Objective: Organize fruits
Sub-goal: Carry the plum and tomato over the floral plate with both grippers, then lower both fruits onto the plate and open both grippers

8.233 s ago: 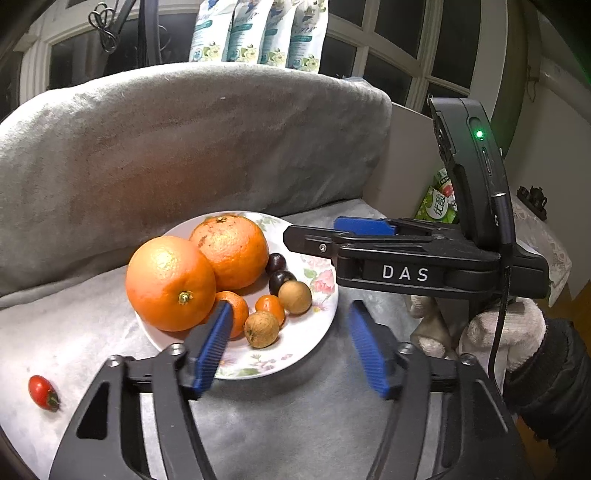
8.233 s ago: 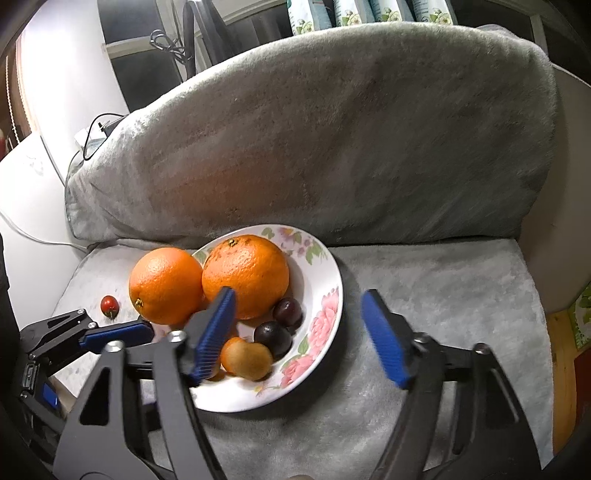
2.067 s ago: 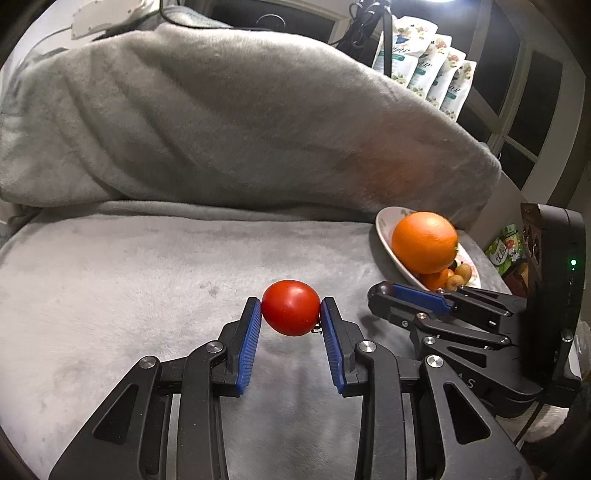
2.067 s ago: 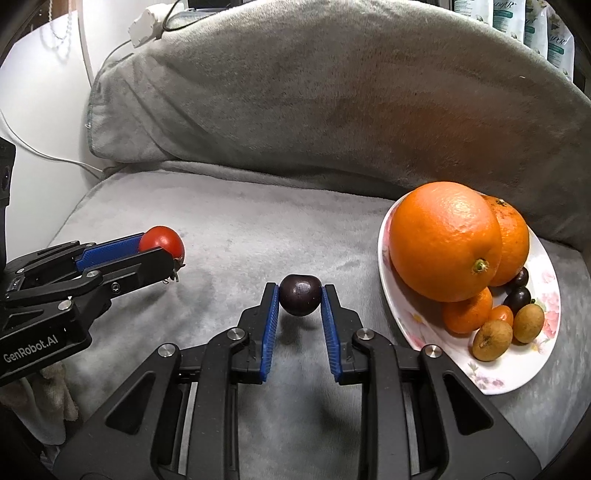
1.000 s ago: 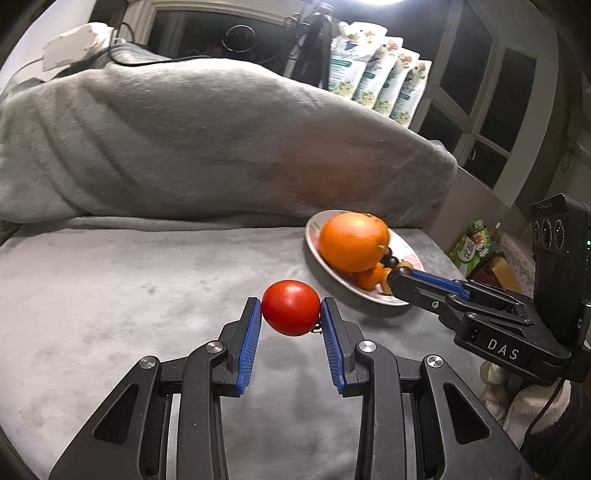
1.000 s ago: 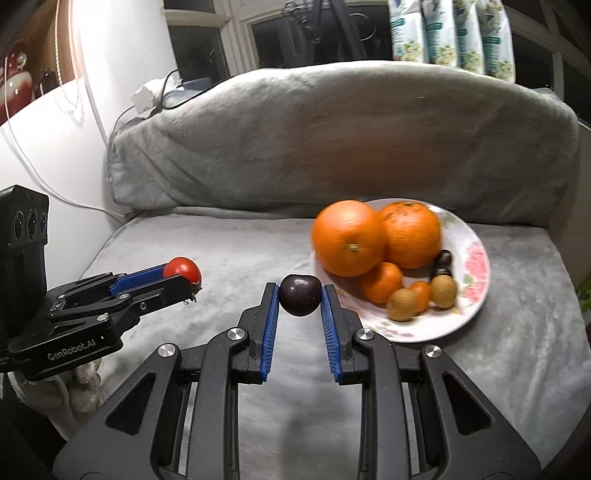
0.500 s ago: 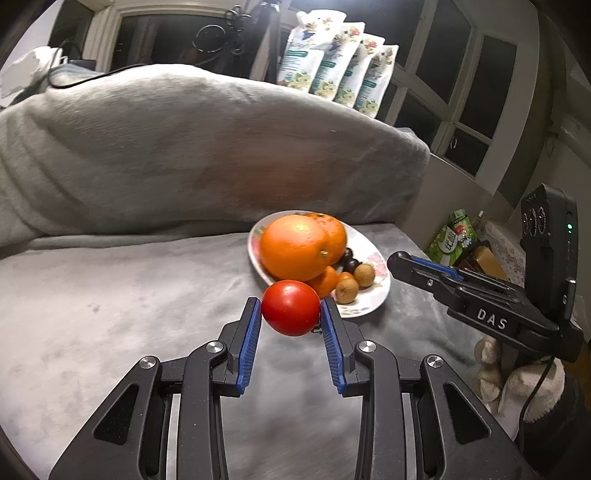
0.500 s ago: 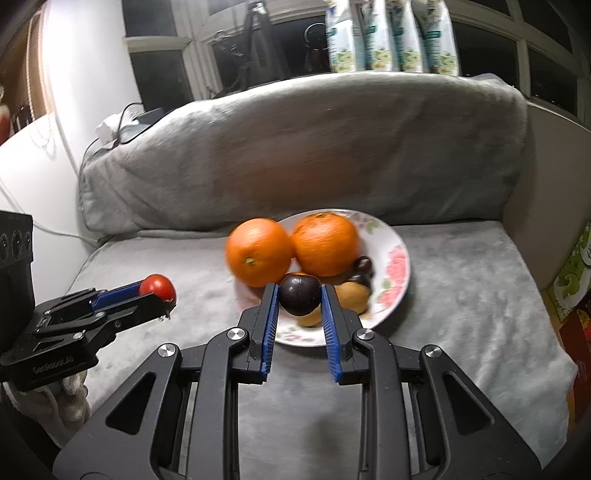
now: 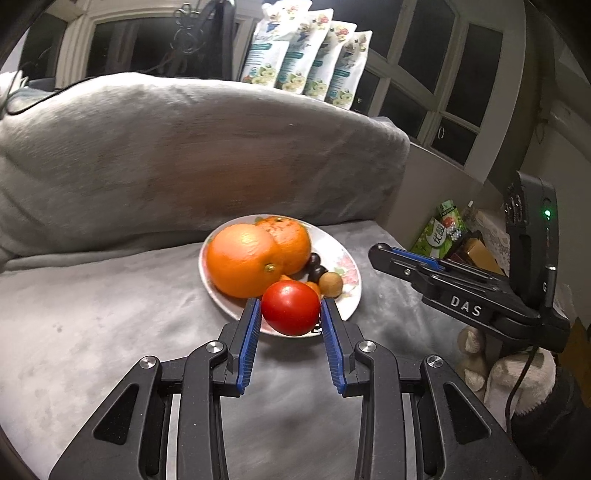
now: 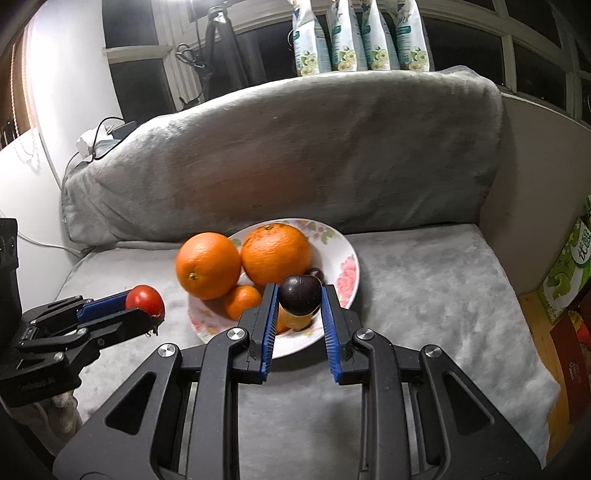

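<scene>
My left gripper (image 9: 291, 313) is shut on a red cherry tomato (image 9: 291, 307) and holds it just above the near rim of the floral plate (image 9: 349, 291). The plate carries two big oranges (image 9: 240, 258), small orange fruits, dark plums and a brown longan (image 9: 330, 283). My right gripper (image 10: 299, 295) is shut on a dark plum (image 10: 298, 293) over the plate's front edge (image 10: 347, 291). The left gripper with the tomato (image 10: 144, 298) shows at the left of the right wrist view. The right gripper (image 9: 380, 254) shows beside the plate in the left wrist view.
The plate sits on a grey blanket over a sofa seat (image 9: 92, 314), with the blanket-covered backrest (image 10: 295, 155) behind it. Several pouches (image 10: 354, 33) stand on the windowsill. Green cartons (image 10: 569, 269) lie to the right beyond the sofa arm.
Both grippers have moved closer to the plate with their fruits still held. The tomato and the plum now hang over the plate's near edge.
</scene>
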Demonstrator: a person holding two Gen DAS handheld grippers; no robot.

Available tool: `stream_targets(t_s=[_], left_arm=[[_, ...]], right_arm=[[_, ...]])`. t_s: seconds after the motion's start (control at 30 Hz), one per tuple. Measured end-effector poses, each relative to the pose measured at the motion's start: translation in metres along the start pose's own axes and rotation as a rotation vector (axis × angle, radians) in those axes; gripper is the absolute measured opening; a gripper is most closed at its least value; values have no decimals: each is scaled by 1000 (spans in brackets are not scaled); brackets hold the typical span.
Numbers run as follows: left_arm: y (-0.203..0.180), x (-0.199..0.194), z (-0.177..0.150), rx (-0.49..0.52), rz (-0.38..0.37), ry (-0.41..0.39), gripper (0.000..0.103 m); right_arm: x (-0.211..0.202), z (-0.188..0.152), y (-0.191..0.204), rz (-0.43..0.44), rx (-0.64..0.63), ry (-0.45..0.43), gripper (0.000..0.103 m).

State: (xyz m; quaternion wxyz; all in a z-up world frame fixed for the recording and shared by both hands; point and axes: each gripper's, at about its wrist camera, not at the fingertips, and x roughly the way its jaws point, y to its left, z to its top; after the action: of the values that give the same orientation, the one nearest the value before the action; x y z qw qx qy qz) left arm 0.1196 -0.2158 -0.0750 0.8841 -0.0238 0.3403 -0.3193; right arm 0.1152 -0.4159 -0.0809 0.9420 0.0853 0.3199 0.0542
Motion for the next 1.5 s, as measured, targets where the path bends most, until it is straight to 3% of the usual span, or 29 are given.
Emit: stream_targets(t_s=[0.67,1.5], left_arm=[[-29,31,7,47,-12,39,32],[-43,62,10,98,30,77,32]], right_arm=[[30,10,-49,74,86,42,24],[66,18,-49,121,40,75,24]])
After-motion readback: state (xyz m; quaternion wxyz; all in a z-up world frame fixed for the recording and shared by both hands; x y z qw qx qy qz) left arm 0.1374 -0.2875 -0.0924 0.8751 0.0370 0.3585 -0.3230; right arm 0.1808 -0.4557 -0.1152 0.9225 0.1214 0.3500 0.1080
